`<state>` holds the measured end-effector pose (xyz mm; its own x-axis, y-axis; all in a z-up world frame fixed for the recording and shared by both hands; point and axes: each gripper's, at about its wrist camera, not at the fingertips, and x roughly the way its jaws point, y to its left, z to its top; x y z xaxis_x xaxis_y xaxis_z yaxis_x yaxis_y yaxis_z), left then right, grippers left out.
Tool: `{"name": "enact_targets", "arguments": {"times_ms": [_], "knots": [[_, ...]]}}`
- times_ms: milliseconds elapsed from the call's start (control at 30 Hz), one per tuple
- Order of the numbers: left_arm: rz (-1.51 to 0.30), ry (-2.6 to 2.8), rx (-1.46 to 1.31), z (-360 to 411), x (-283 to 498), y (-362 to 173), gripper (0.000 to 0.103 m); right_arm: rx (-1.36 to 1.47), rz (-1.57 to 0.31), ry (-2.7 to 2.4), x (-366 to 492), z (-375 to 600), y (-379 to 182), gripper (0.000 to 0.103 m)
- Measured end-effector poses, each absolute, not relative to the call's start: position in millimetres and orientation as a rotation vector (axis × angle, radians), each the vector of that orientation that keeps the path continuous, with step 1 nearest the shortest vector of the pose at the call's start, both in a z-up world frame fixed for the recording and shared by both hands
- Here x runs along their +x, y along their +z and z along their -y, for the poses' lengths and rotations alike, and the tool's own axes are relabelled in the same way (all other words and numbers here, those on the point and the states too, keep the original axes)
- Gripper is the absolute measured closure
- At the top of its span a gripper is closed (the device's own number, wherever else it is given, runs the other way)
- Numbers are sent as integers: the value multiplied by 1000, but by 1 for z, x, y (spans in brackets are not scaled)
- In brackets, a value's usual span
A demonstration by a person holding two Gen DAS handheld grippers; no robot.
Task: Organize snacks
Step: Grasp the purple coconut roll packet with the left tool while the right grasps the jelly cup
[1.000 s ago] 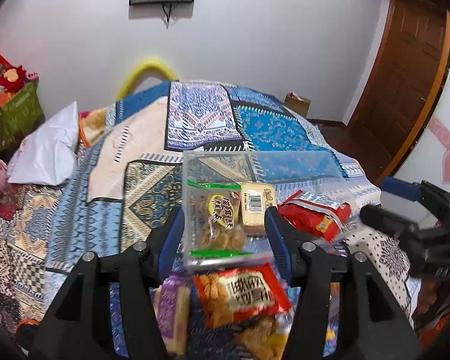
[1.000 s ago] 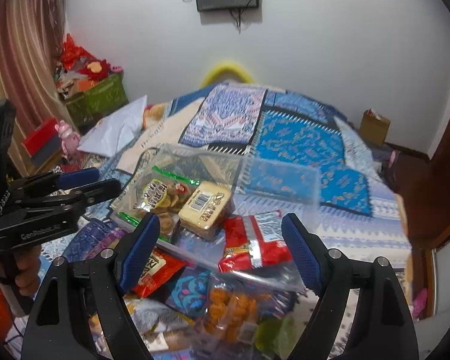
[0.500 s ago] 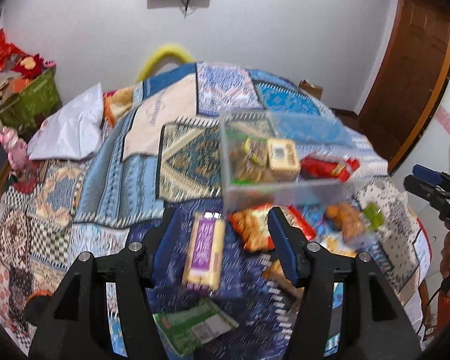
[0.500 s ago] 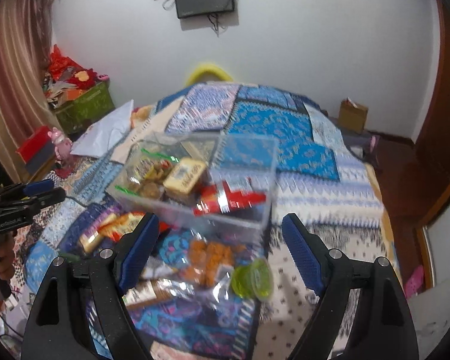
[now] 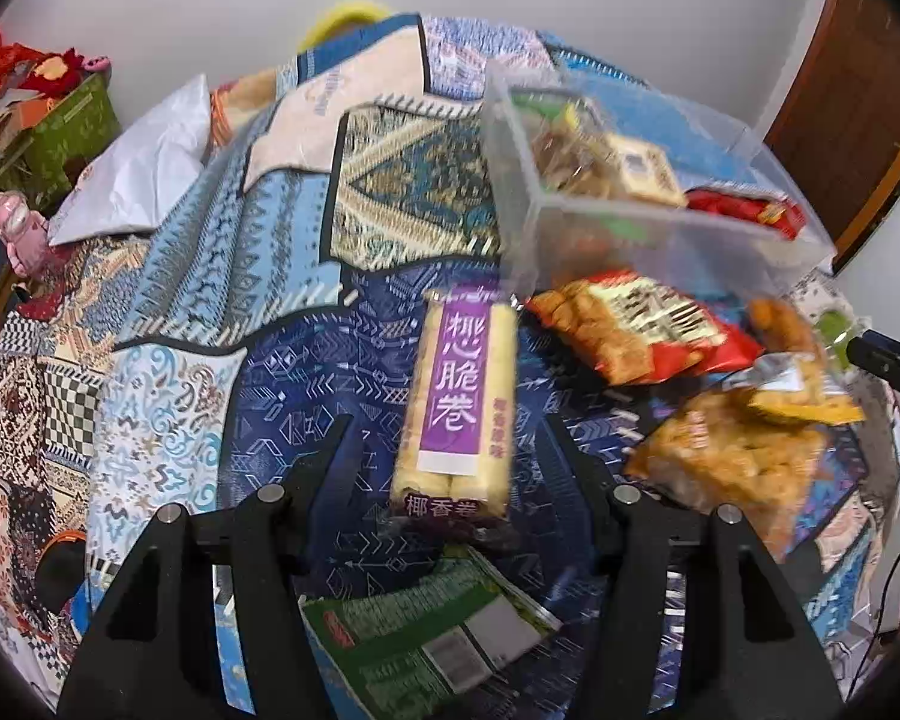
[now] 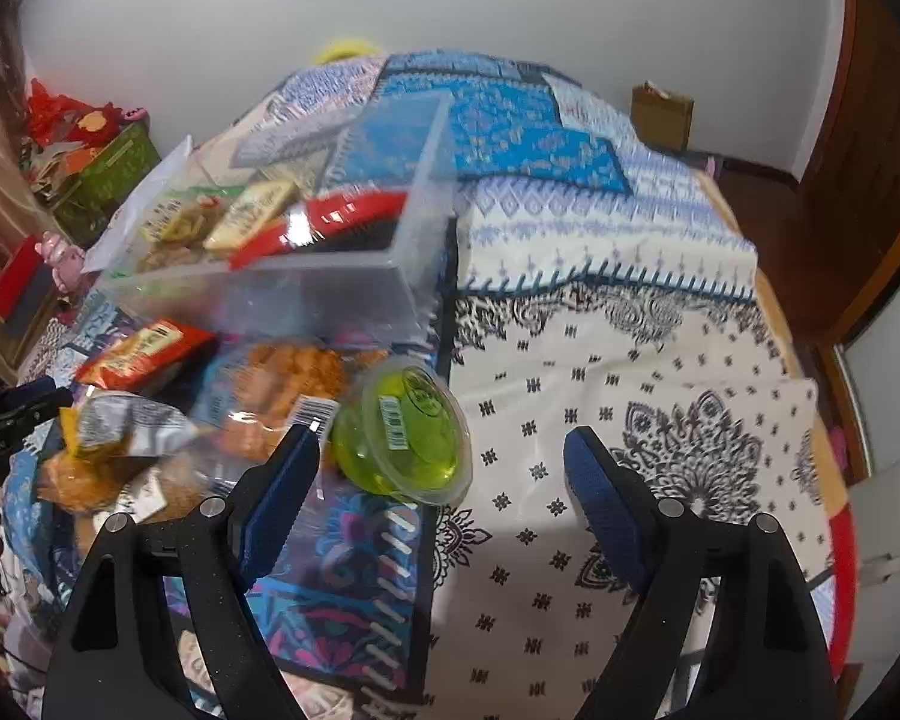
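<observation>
A clear plastic bin (image 5: 660,228) on the bed holds a few snack packs; it also shows in the right wrist view (image 6: 306,294). My left gripper (image 5: 450,450) is open, its jaws either side of a purple-labelled roll pack (image 5: 459,408) lying on the quilt. A red chip bag (image 5: 636,324), an orange snack bag (image 5: 732,462) and a green pack (image 5: 426,642) lie around it. My right gripper (image 6: 441,480) is open and empty, just short of a green jelly cup (image 6: 408,435) beside loose snack bags (image 6: 270,384).
The patterned quilt (image 6: 600,360) covers the bed. A white pillow (image 5: 144,162) and a green box (image 5: 72,132) are at the left. A wooden door (image 5: 852,90) stands at the right. A cardboard box (image 6: 663,108) sits on the floor by the wall.
Both grippers have pulled back from the bin and dropped lower toward the loose snacks. The left now frames the purple roll pack, the right nears the green jelly cup. Both stay open.
</observation>
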<state>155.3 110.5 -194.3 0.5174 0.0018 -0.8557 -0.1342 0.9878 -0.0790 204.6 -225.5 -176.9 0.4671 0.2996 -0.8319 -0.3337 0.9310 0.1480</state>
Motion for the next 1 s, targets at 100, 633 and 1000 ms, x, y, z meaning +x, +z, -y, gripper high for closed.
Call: {"name": "enact_targets", "arguments": {"times_ms": [100, 633, 1000], "knots": [[-1047, 83, -153, -113, 162, -204, 44, -39, -1022, 396, 207, 221, -184, 21], [-1079, 21, -201, -114, 190, -223, 49, 12, -1038, 449, 218, 217, -196, 38], [-1056, 22, -226, -115, 181, -219, 58, -26, -1002, 467, 209, 209, -189, 57]]}}
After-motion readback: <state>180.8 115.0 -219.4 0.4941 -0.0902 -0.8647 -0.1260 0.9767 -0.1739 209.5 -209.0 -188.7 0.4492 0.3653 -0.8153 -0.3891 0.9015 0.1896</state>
